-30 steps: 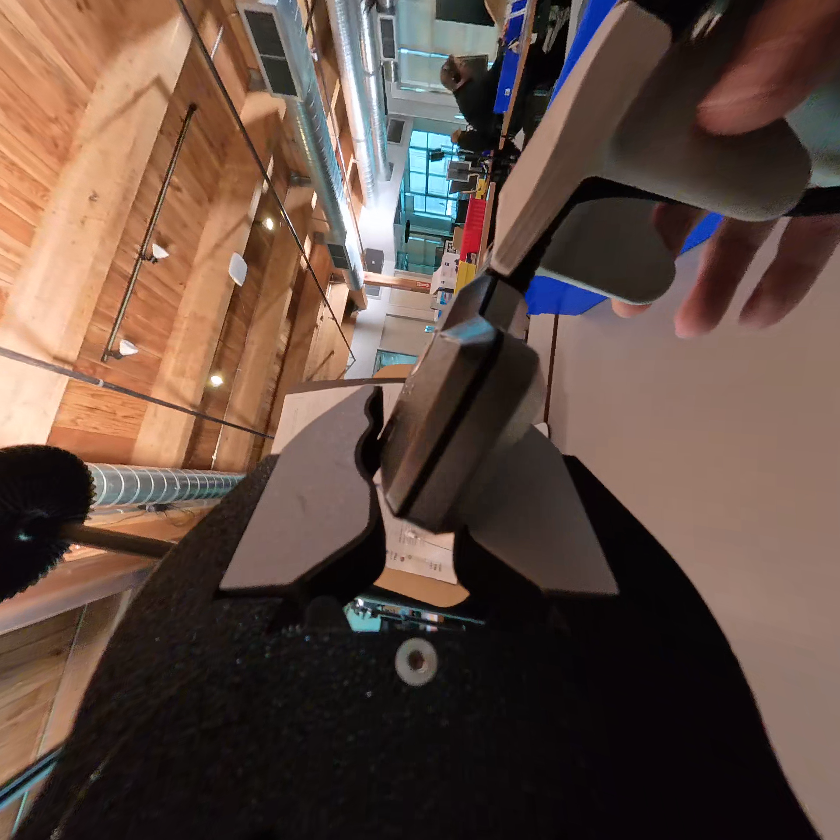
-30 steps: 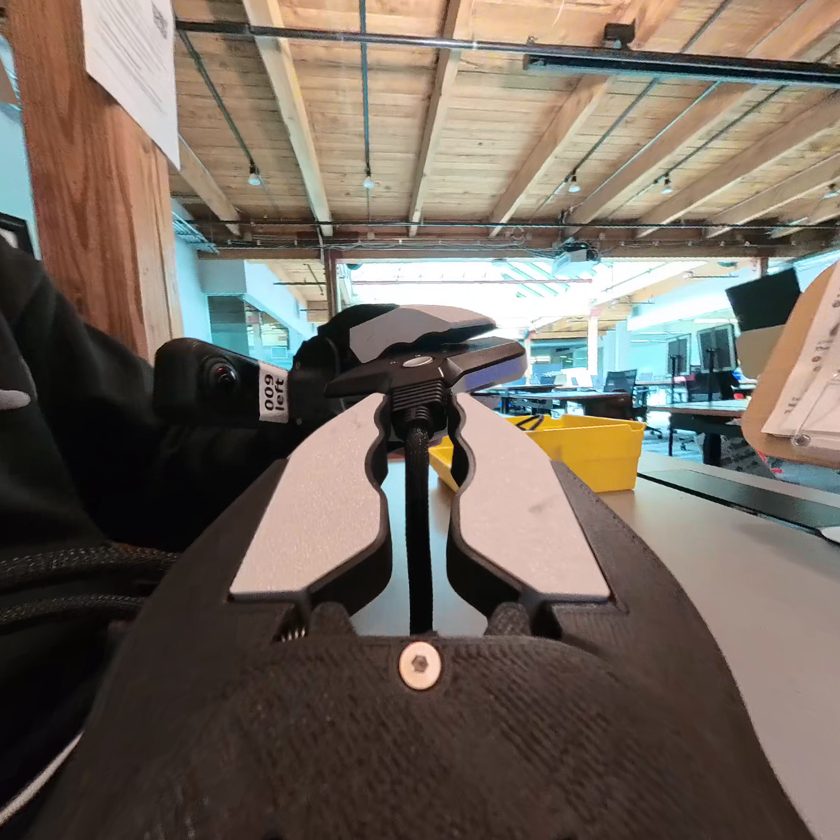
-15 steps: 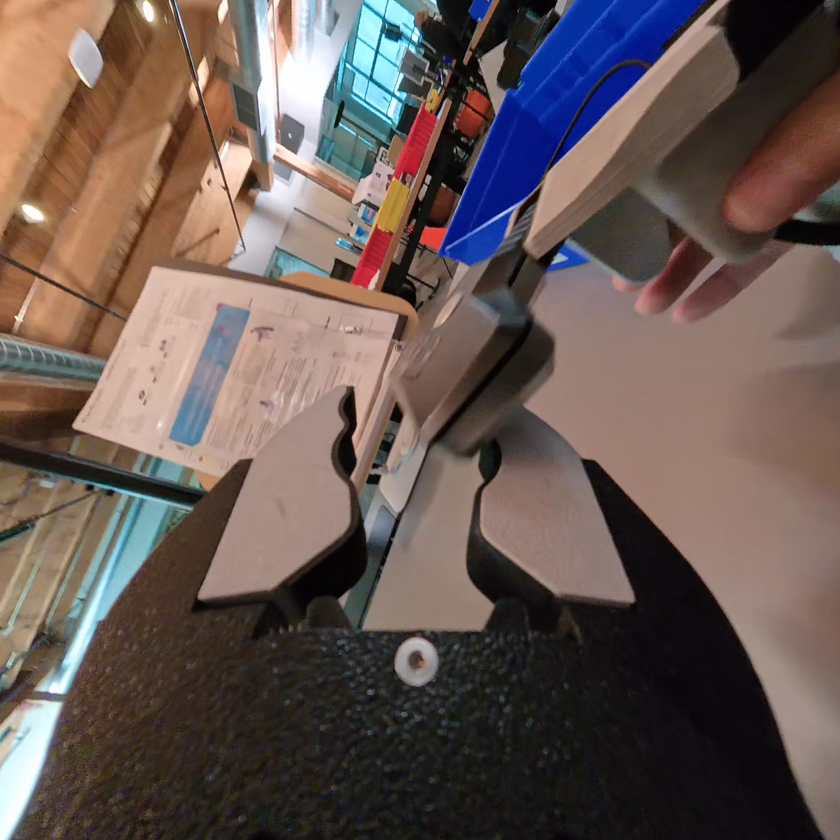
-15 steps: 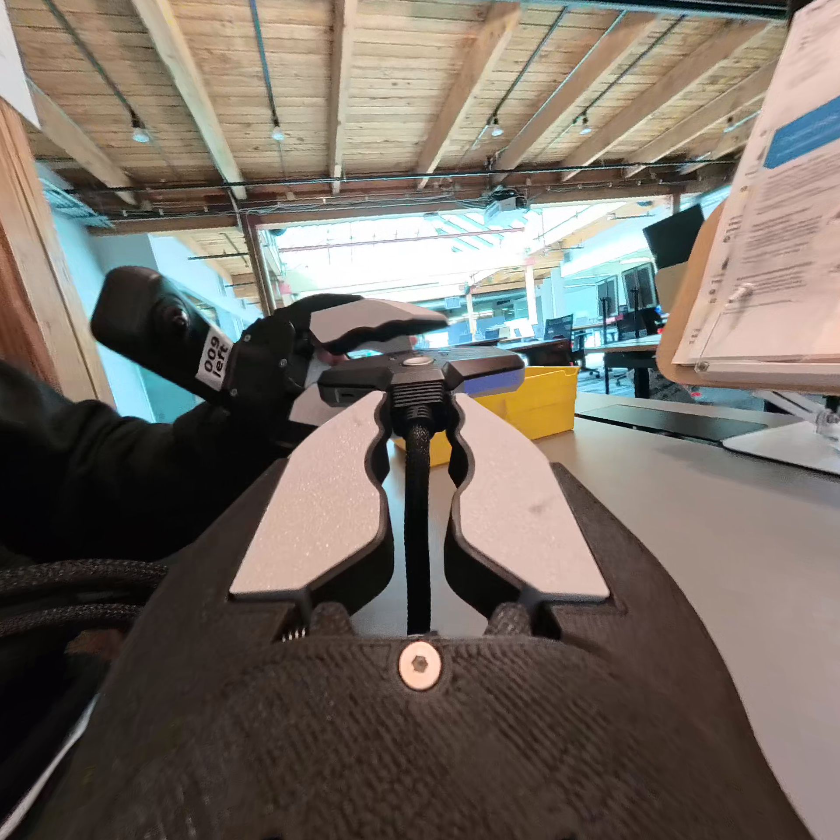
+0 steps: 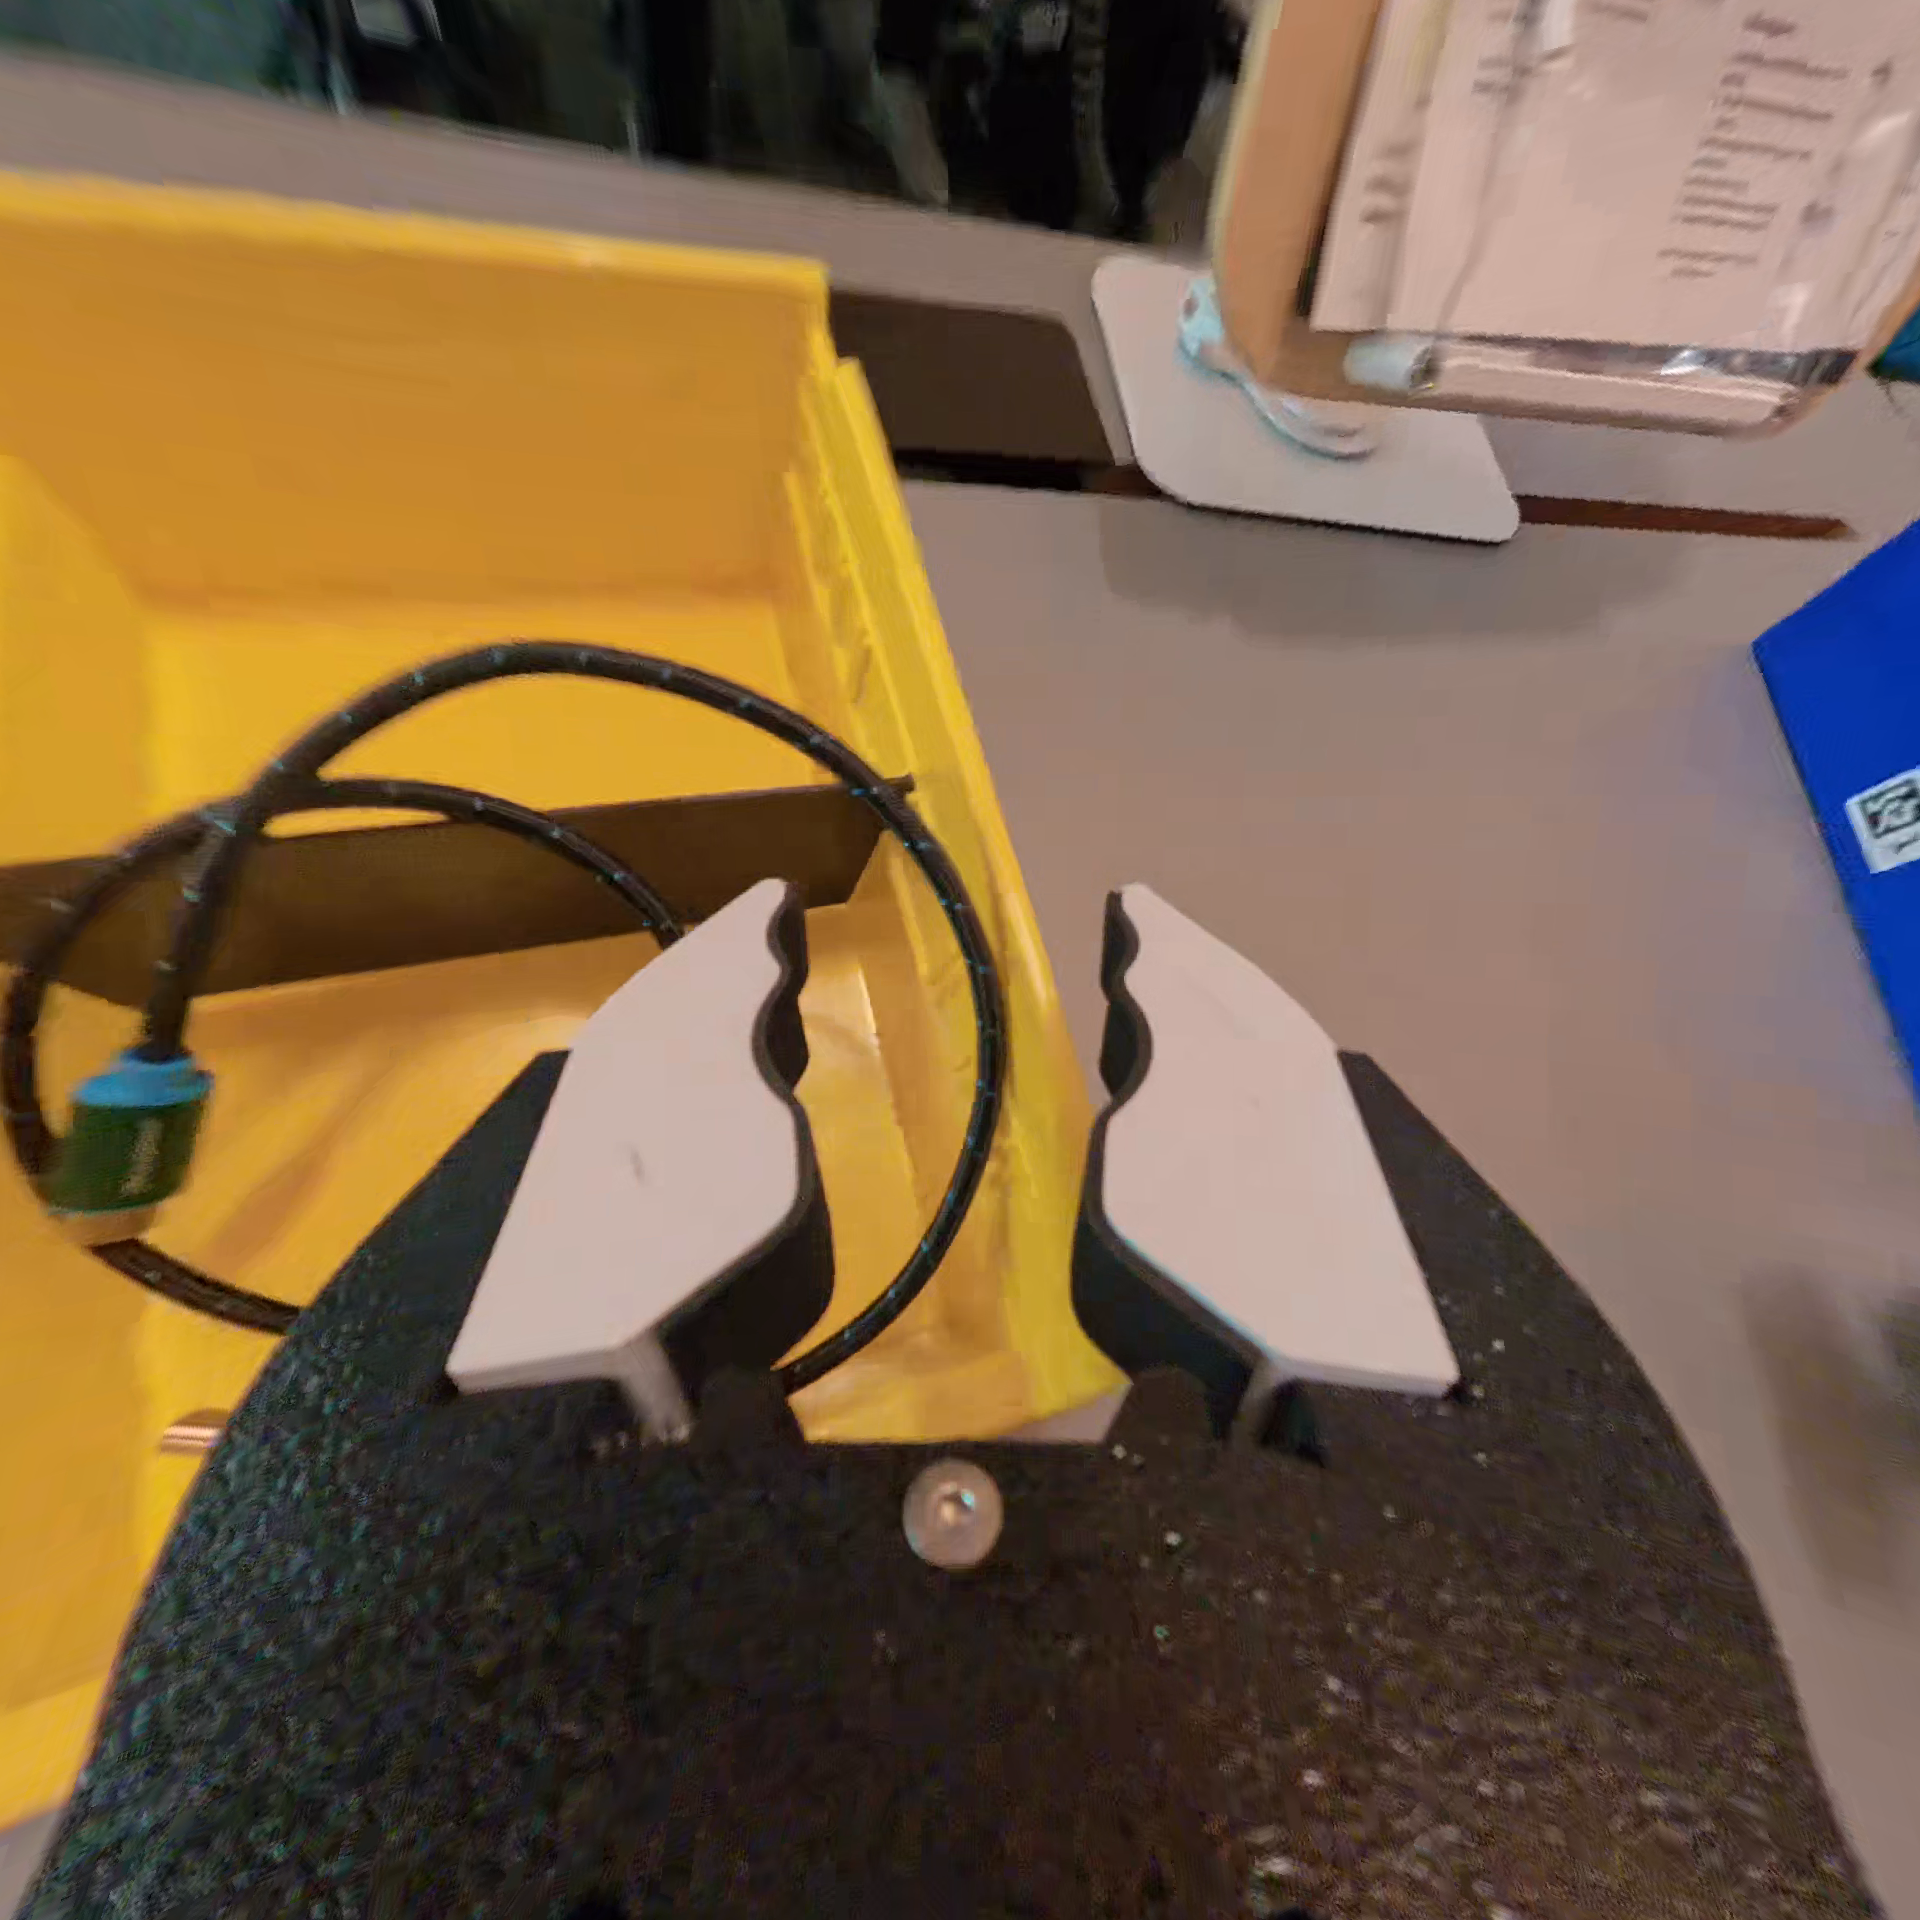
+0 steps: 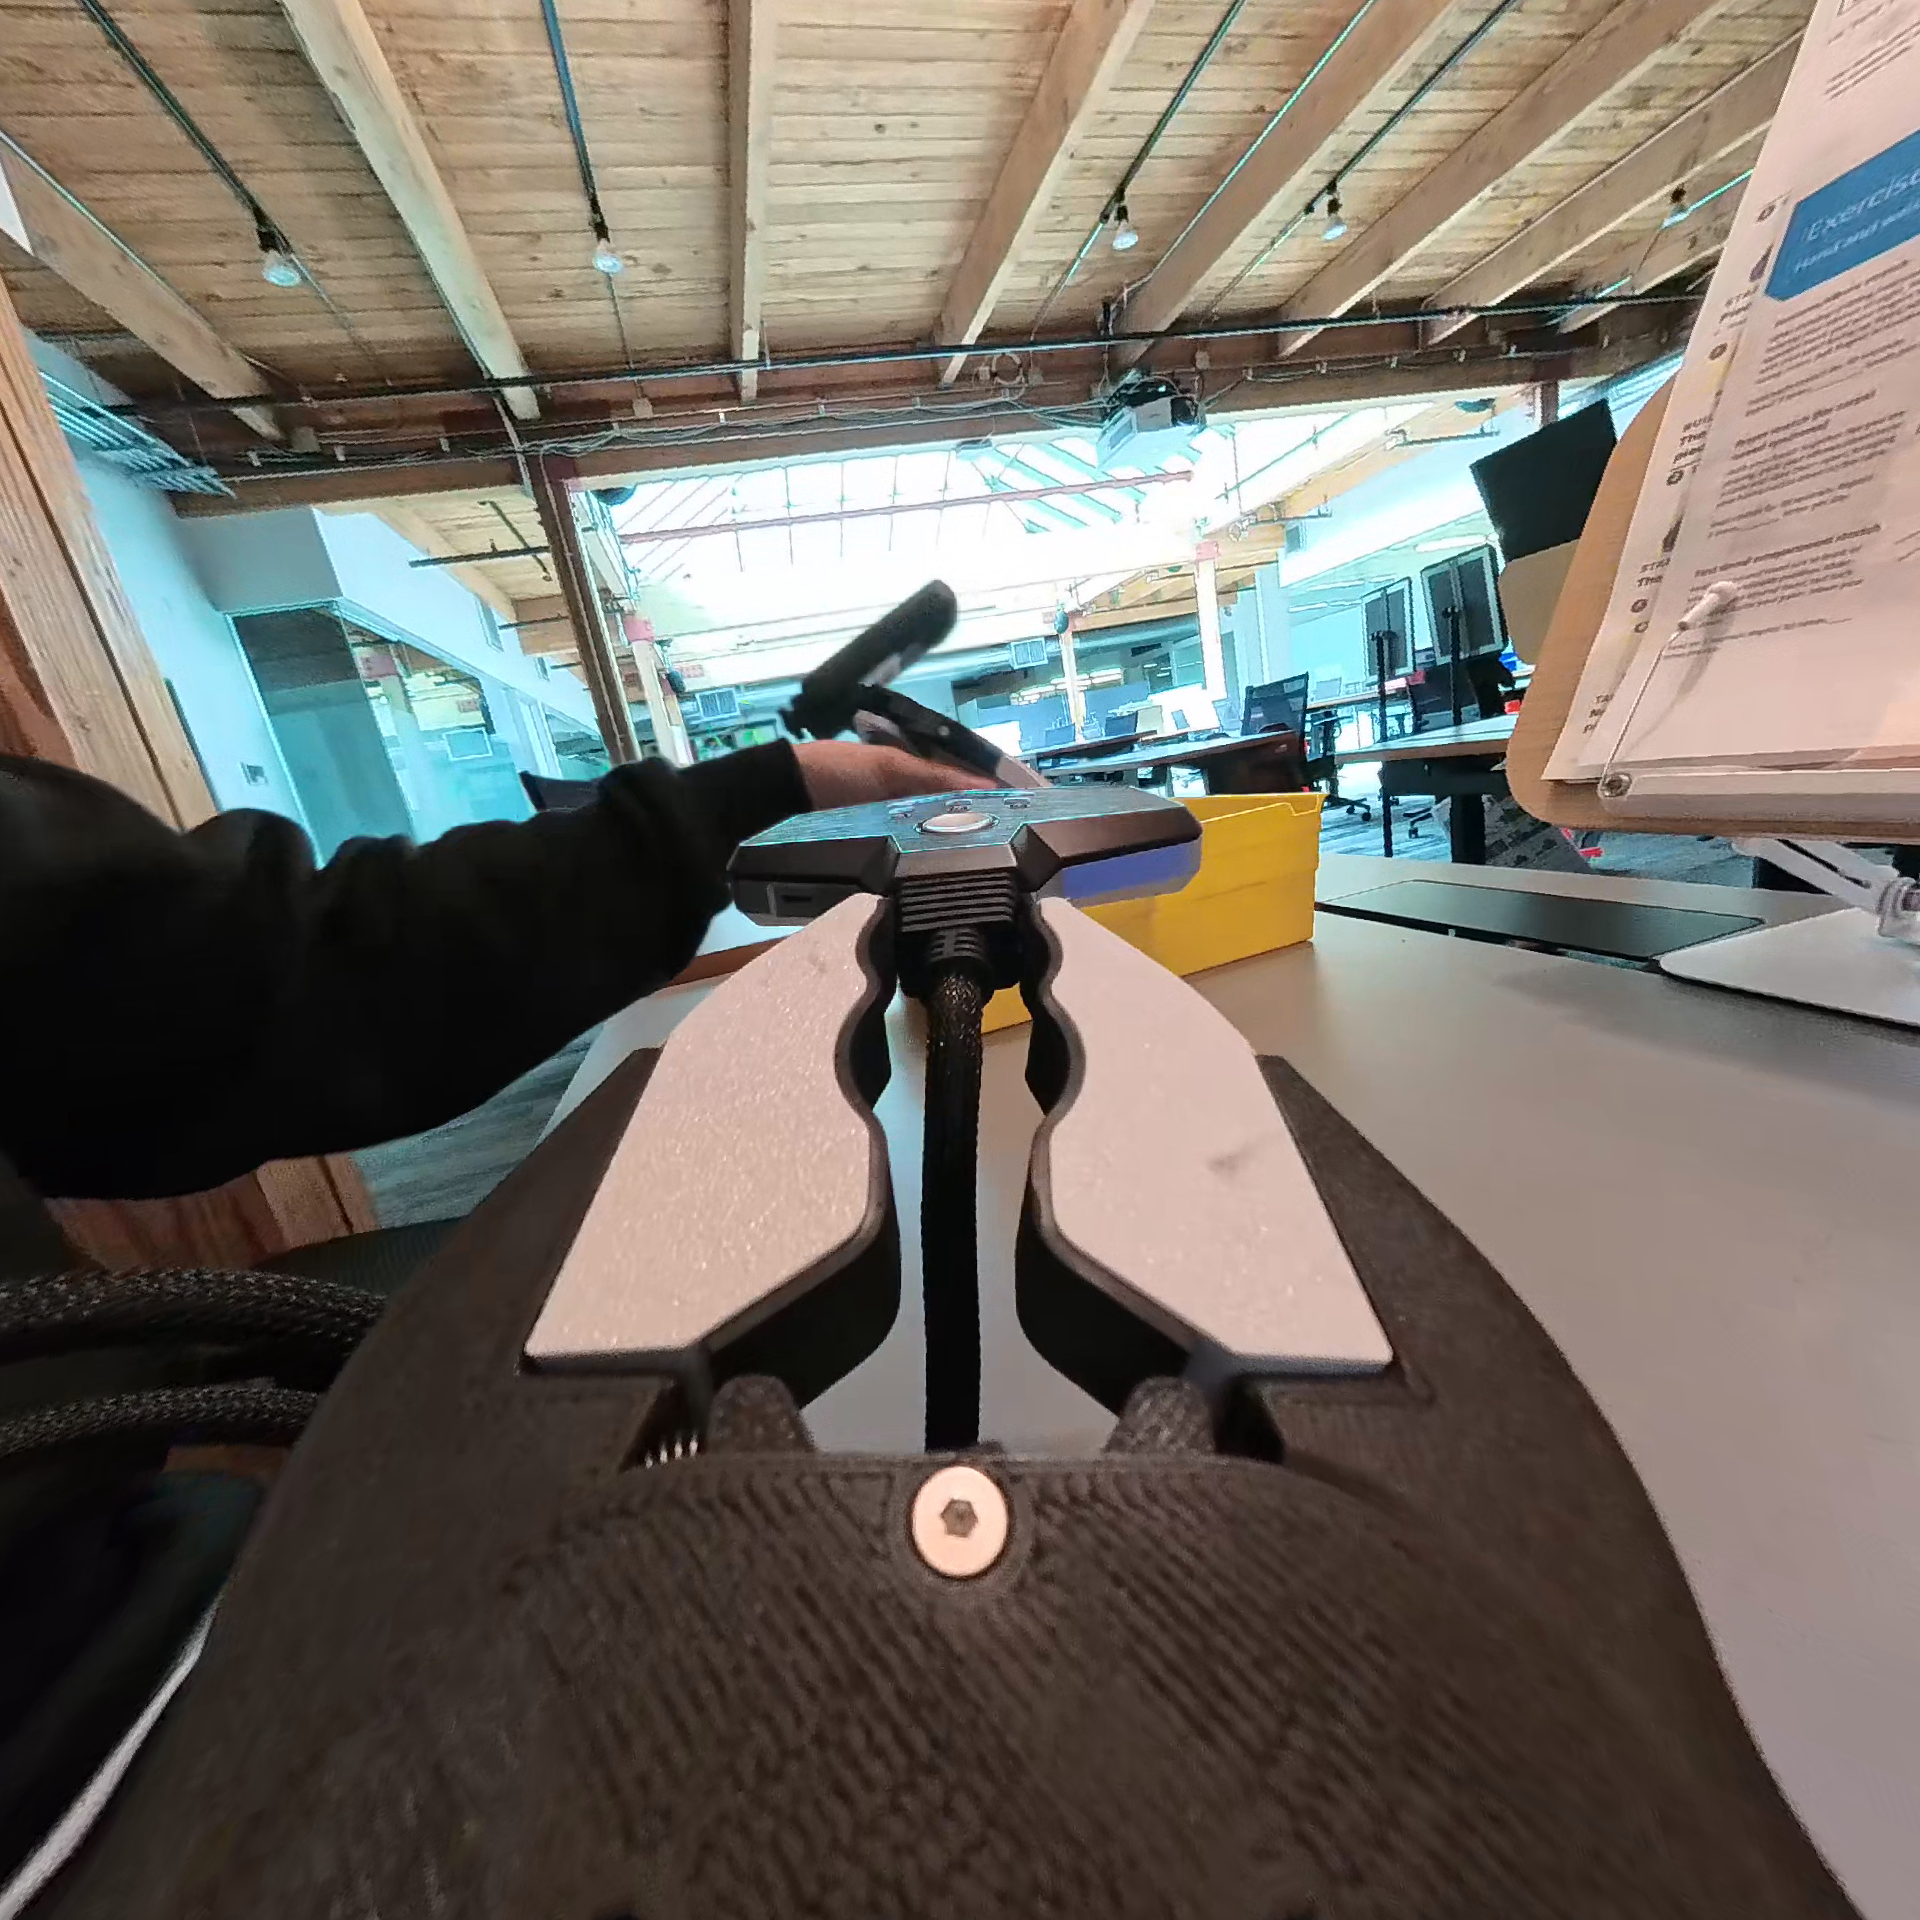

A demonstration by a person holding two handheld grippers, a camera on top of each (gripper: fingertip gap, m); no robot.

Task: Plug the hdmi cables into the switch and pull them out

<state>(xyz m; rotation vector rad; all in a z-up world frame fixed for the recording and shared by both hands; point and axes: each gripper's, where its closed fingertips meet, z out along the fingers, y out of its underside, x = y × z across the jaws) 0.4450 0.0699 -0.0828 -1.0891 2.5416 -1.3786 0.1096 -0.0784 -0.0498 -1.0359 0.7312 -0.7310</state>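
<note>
My right gripper (image 6: 956, 914) is shut on the ribbed cable neck of the black HDMI switch (image 6: 966, 831) and holds it flat above the table. The switch's braided cable (image 6: 951, 1195) runs back between the fingers. My left gripper (image 5: 951, 914) is open and empty, over the right wall of a yellow bin (image 5: 416, 416). A black braided HDMI cable (image 5: 977, 1039) lies coiled in the bin, its blue-collared plug (image 5: 130, 1143) at the left. In the right wrist view the left gripper (image 6: 935, 727) shows beyond the switch, over the yellow bin (image 6: 1226, 883).
A black divider (image 5: 468, 883) crosses the bin. A clipboard stand with papers (image 5: 1558, 208) is at the back right, also in the right wrist view (image 6: 1766, 520). A blue bin (image 5: 1860, 779) is at the right edge. A black sleeve (image 6: 364, 956) reaches across on the left.
My left gripper let go of the switch, opened wide and swung down over the yellow bin. My right gripper keeps its hold, with the switch now free of the left gripper.
</note>
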